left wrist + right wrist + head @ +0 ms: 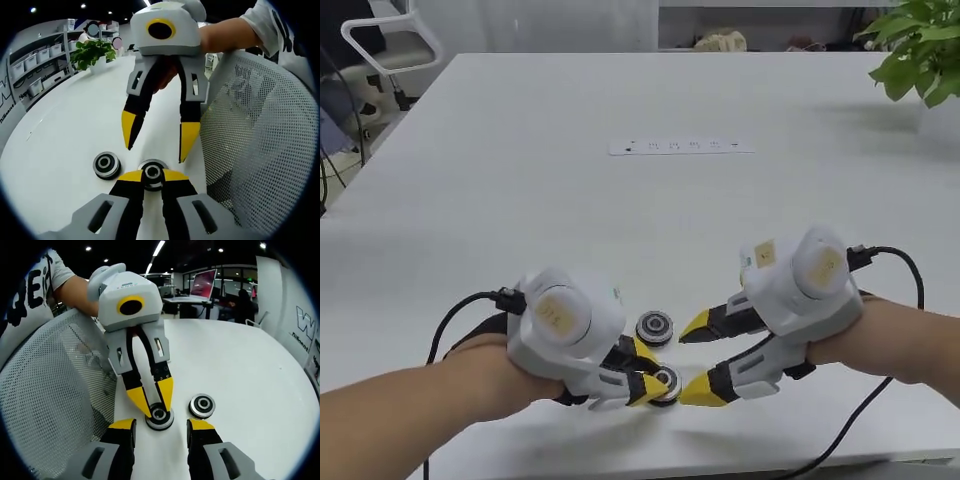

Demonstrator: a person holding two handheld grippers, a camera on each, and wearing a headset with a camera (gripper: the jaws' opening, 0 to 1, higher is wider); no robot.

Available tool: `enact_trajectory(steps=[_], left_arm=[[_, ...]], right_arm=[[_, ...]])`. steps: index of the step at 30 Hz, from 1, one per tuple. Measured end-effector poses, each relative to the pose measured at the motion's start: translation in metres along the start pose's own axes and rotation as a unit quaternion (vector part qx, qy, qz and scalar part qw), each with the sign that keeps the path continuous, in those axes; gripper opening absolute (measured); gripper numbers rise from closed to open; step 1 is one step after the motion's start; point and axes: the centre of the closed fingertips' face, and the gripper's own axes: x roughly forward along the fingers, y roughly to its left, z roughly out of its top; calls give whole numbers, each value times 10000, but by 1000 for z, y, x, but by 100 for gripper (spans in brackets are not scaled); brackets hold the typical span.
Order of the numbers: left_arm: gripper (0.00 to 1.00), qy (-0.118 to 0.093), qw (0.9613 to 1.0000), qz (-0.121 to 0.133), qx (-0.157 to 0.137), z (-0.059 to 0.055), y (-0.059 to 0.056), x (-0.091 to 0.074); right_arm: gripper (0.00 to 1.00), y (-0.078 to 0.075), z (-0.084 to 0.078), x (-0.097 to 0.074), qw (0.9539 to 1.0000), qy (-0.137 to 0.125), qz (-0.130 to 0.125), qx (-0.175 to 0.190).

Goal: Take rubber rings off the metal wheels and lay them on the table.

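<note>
Our left gripper [152, 176] is clamped on the near wheel [668, 382], which lies flat on the table [620, 200]. Our right gripper [692, 362] is spread apart just beside it. The second wheel [654, 327] lies near, its black ring [95, 168] on

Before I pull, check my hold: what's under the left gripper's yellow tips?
A round metal wheel with a black rubber ring, lying flat on the white table, clamped by the left gripper. The tips cover part of its rim.
</note>
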Motion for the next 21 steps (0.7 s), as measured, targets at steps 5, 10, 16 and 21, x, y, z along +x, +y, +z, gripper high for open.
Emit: enact_trajectory(steps=[5, 10, 16, 21], left_arm=[[9, -20, 10000, 3, -9, 0, 0, 0], [9, -29, 10000, 10, -15, 0, 0, 0], [9, -43, 10000, 15, -14, 0, 0, 0], [9, -38, 10000, 18, -12, 0, 0, 0]], right_arm=[[35, 3, -6, 6, 9998, -27, 66, 175], [32, 0, -8, 8, 9996, -73, 27, 278], [30, 2, -12, 13, 9992, -89, 59, 396], [29, 2, -12, 16, 9990, -108, 40, 436]])
